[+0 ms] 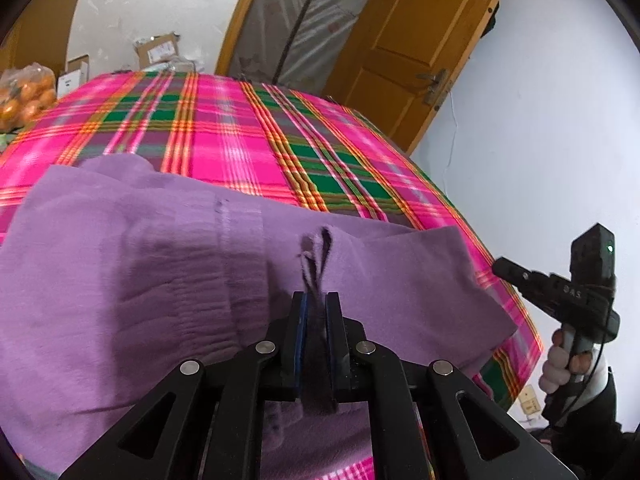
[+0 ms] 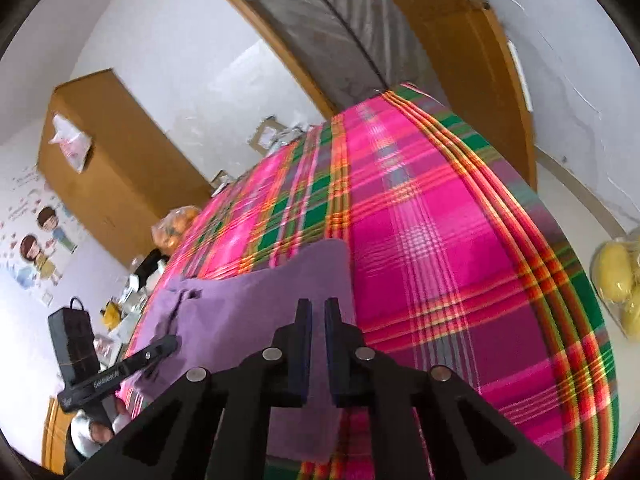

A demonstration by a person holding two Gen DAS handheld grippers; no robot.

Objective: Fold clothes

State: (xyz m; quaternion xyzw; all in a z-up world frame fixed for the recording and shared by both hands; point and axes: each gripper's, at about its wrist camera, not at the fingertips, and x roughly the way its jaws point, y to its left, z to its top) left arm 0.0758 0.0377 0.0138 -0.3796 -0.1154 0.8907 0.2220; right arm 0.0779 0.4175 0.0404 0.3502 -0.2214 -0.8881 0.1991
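A purple garment [image 1: 168, 264] lies on a pink and green plaid cloth [image 1: 224, 136] over a table. My left gripper [image 1: 316, 300] is shut on a pinched edge of the purple garment, with a fold of fabric standing up between its fingers. My right gripper [image 2: 316, 308] hovers above the garment's right edge [image 2: 256, 304]; its jaws stand close together with a thin gap and hold nothing. The right gripper also shows in the left wrist view [image 1: 504, 268], beyond the table's right edge. The left gripper shows in the right wrist view [image 2: 160, 350] at the garment's left side.
A bag of oranges [image 1: 24, 96] and cardboard boxes [image 1: 156, 50] stand at the table's far side. A wooden door [image 1: 416, 40] and white wall lie to the right. A bag of yellow fruit [image 2: 620, 276] sits off the table's right edge. A wooden cabinet [image 2: 108, 160] stands left.
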